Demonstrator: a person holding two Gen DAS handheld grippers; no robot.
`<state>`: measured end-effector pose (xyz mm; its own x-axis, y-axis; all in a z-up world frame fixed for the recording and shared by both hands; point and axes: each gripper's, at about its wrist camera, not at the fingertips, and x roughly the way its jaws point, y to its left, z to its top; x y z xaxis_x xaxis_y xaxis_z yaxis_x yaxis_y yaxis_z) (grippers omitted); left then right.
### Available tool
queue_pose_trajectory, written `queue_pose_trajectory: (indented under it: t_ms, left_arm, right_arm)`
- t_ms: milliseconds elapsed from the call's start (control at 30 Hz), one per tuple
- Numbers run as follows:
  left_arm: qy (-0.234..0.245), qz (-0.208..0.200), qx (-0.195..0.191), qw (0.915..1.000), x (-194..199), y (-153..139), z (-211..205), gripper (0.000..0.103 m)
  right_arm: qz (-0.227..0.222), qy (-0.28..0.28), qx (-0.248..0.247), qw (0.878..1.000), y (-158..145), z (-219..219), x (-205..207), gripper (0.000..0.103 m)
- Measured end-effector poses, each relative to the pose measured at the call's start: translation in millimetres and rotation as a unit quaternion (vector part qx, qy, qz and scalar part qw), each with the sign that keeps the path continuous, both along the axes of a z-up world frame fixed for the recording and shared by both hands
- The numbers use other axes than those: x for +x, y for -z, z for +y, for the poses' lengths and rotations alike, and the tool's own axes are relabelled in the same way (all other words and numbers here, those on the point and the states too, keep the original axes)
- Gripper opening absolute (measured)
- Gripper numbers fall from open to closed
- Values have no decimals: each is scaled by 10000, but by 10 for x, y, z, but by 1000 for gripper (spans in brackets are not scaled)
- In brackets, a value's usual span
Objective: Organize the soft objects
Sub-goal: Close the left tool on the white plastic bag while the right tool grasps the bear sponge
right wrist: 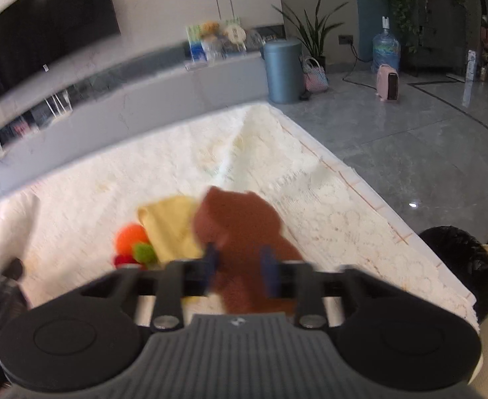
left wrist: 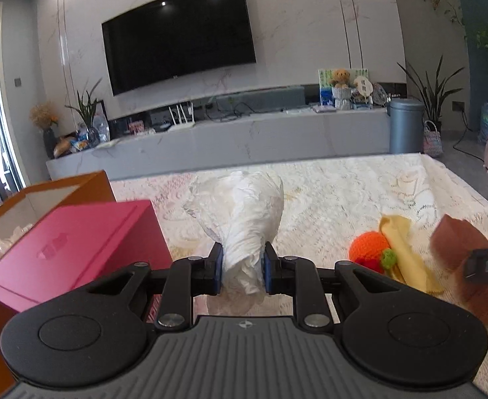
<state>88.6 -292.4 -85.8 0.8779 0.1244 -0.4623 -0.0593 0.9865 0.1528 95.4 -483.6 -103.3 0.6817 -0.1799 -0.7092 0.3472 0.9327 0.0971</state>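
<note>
Soft stuff is spread over a white lace cloth [left wrist: 343,193] that covers your table. In the left wrist view you've got a big dark TV [left wrist: 177,33] on a marble wall up top, with a long grey console [left wrist: 244,136] under it. An orange box [left wrist: 87,183] with a pink lid [left wrist: 74,249] sits at the left edge. Your left gripper [left wrist: 243,267] is clamped tight on a crumpled white cloth [left wrist: 240,212], blue pads squeezing its bunched end, the rest sticking up past the fingers. Lower right you can see an orange knitted toy [left wrist: 368,249] touching a yellow cloth [left wrist: 402,242], and a brown cloth [left wrist: 460,249] just beside them.

Right wrist view is blurry. Same lace cloth, grey tiled floor [right wrist: 410,133] on the right, blue bin [right wrist: 284,69] near the top centre. Your right gripper [right wrist: 240,272] has the brown cloth between its fingers, in the middle of the frame. The jaws stand partly apart, and you can't tell if the pads actually press on it. The yellow cloth and knitted toy sit just left of it.
</note>
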Motion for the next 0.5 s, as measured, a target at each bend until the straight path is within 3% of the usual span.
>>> queue_pose_trajectory:
  t_ms: [33, 67, 167, 300, 367, 433, 500]
  left_arm:
    - [16, 72, -29, 10000, 11, 24, -2, 25]
    - [34, 114, -58, 9999, 13, 45, -10, 25]
    - [52, 40, 11, 10000, 1, 58, -38, 25]
    - [96, -45, 64, 9999, -14, 41, -72, 26]
    - [146, 28, -7, 9999, 0, 56, -70, 26]
    - [182, 79, -64, 9998, 0, 65, -64, 26]
    - [185, 45, -89, 9998, -14, 53, -44, 26]
  right_arm:
    - [182, -45, 38, 9998, 71, -5, 61, 82]
    - [294, -83, 136, 9994, 138, -22, 108, 84]
    - [177, 37, 350, 9992, 224, -116, 143, 84]
    - [-205, 226, 989, 9946, 277, -292, 98, 84]
    - [-8, 167, 903, 9958, 347, -261, 164, 85]
    - [117, -31, 508, 9986, 351, -171, 213, 84]
    - [142, -191, 310, 9992, 342, -128, 226, 74]
